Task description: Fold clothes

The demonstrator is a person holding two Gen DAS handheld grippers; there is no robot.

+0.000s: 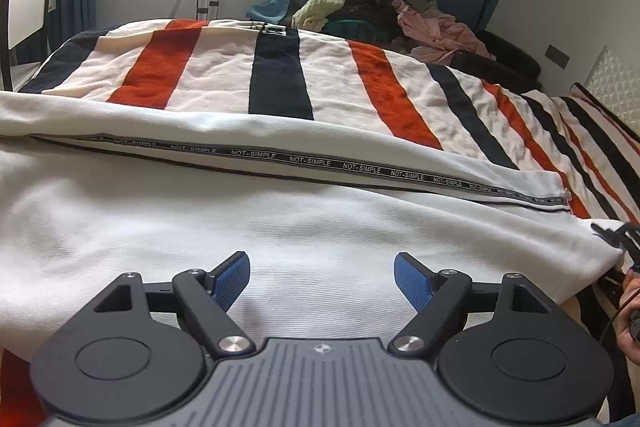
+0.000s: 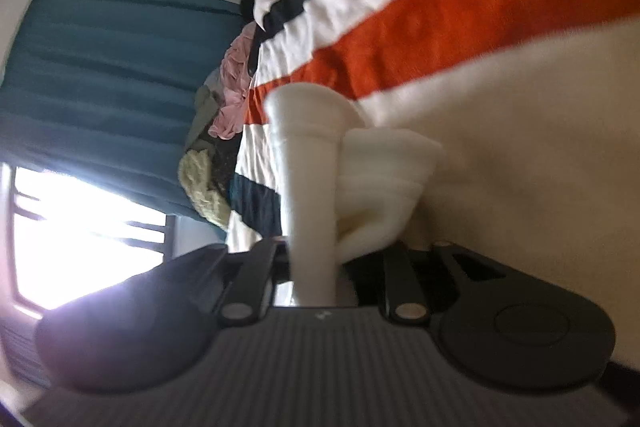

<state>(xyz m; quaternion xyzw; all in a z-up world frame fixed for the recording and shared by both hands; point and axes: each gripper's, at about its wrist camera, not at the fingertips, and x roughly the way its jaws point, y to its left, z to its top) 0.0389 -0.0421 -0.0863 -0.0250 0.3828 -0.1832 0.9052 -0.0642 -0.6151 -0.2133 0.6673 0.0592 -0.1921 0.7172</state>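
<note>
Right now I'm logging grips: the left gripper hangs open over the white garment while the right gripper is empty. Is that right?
Not quite. The right gripper isn't empty: white garment fabric is bunched between its fingers, as the right wrist view shows. The left gripper does hang open over it.

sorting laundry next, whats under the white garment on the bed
The striped blanket lies under the white garment, showing beyond its far edge. What is beneath the garment's middle is covered.
</note>
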